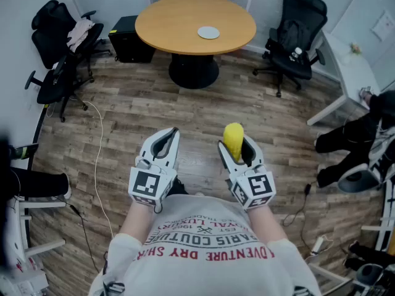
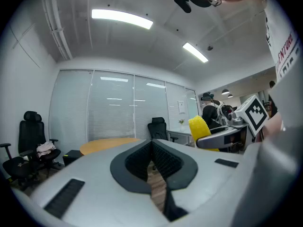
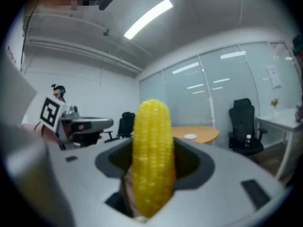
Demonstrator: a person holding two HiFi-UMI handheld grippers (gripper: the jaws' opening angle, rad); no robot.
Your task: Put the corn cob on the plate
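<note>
While the corn cob (image 1: 233,139) sits clamped between the jaws of the right gripper (image 1: 237,150), I judge that the picking step is done and the carrying step is the one in hand. The cob stands upright across the jaws. Its rounded tip rises above them and its lower end goes down between the pads, so the jaws stand wide around its thick middle.

The plate (image 1: 208,32) is far ahead of the tool, a little to the left of its pointing line, and lies on the round wooden table (image 1: 166,23). Nothing lies on the plate, as far as I can see.

The next move, in my opinion, calls for a long carry forward until the gripper is over the table. Then the cob must come down low over the plate before the jaws let go, because a round cob can roll off if it falls from height.

Both hands are held close in front of the person's chest, side by side, and both tools point forward, nearly level. The left gripper (image 1: 165,142) is just beside the right one, on its left. Its jaws are together and I see nothing between them.
</note>
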